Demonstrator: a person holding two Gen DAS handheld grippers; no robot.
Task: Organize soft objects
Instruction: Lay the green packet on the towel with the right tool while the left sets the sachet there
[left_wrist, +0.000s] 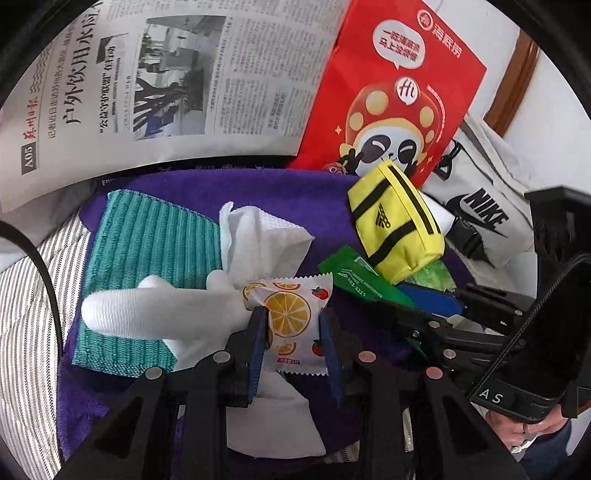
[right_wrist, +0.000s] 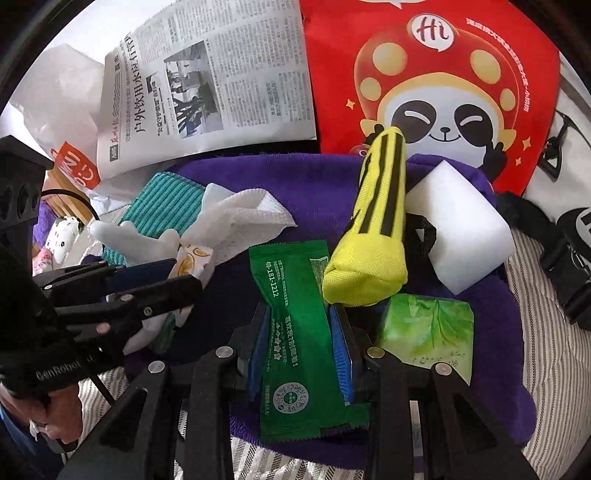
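My left gripper (left_wrist: 293, 328) is shut on a white snack packet printed with orange slices (left_wrist: 291, 314), held above a purple towel (left_wrist: 229, 188). My right gripper (right_wrist: 301, 332) is shut on a green packet (right_wrist: 295, 317), over the same towel (right_wrist: 295, 184). A yellow pouch (right_wrist: 376, 229) leans on a white foam block (right_wrist: 461, 225). A white glove (left_wrist: 159, 306), a crumpled white tissue (left_wrist: 258, 236) and a teal cloth (left_wrist: 155, 240) lie on the towel's left side. A green tissue pack (right_wrist: 428, 325) lies to the right of my right gripper.
A newspaper (left_wrist: 166, 81) and a red panda-print bag (left_wrist: 399, 96) stand behind the towel. A grey Nike bag (left_wrist: 480, 214) lies at the right. Striped bedding (right_wrist: 546, 332) surrounds the towel. A white plastic bag (right_wrist: 62, 110) sits at the far left.
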